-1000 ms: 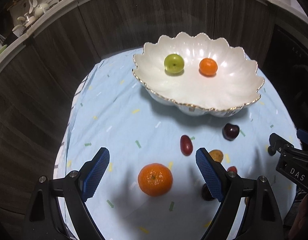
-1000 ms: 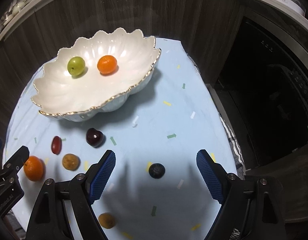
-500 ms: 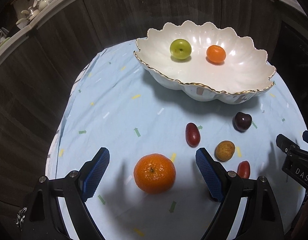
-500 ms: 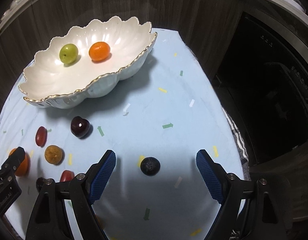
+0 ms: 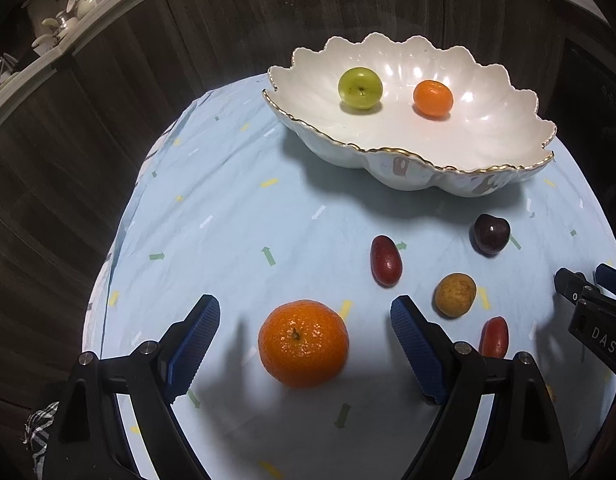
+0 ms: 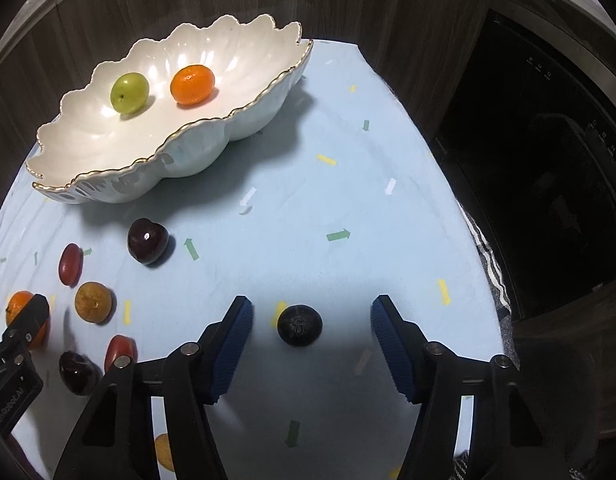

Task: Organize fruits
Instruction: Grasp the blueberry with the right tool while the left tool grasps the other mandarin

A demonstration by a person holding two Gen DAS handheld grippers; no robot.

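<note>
A white scalloped bowl (image 5: 488,148) (image 6: 196,156) at the back of the table holds a green fruit (image 5: 360,88) and a small orange fruit (image 5: 433,98). My left gripper (image 5: 306,336) is open, low over the cloth, with a large mandarin (image 5: 303,343) between its jaws, untouched. My right gripper (image 6: 311,334) is open, with a dark blueberry (image 6: 299,325) between its jaws. Loose on the cloth lie a dark cherry (image 6: 147,241), a red oval fruit (image 5: 385,260), a brown longan (image 5: 455,294) and a small red fruit (image 5: 494,336).
The table wears a light blue cloth (image 5: 236,216) with confetti marks. Dark wood panels stand behind it. A dark appliance (image 6: 548,160) stands to the right. Another dark cherry (image 6: 78,372) and a yellow fruit (image 6: 164,450) lie near the front edge.
Both grippers have moved down and forward. The mandarin and the blueberry now sit between the jaws and look larger. Neither fruit has moved.
</note>
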